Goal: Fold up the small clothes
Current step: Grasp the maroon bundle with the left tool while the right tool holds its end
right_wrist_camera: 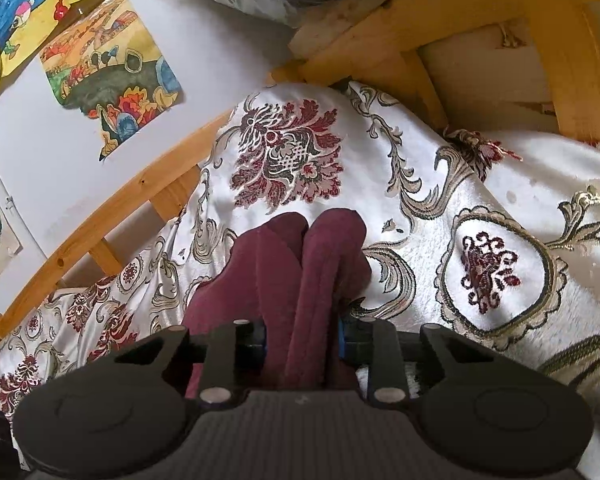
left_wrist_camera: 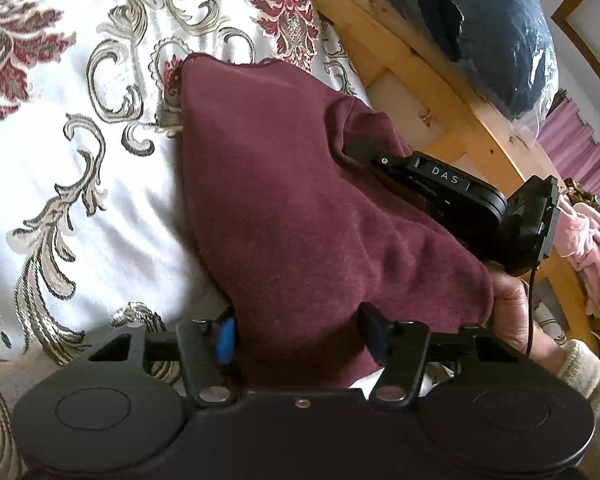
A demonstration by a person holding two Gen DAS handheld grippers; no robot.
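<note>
1. The maroon fleece garment (left_wrist_camera: 296, 200) is held up off the floral bedspread (left_wrist_camera: 80, 160), its far edge draped down onto the bed.
2. By the left hand-held gripper (left_wrist_camera: 300, 332) a bunched fold is flanked at a middling gap; whether it is truly pinched cannot be told.
3. In the right wrist view, the right hand-held gripper (right_wrist_camera: 302, 338) is seen narrowed on a doubled thickness of the same cloth (right_wrist_camera: 300, 280), which is pressed between the blue pads (right_wrist_camera: 342, 334).
4. From the left wrist view, the right hand-held gripper (left_wrist_camera: 352, 148) is seen biting the garment's far side, near the wooden bed frame (left_wrist_camera: 440, 92).
5. The fold is judged to be mid-carry. For a clean result, both corners should be kept level and taut, the cloth lowered evenly, and the edges matched before release.
</note>
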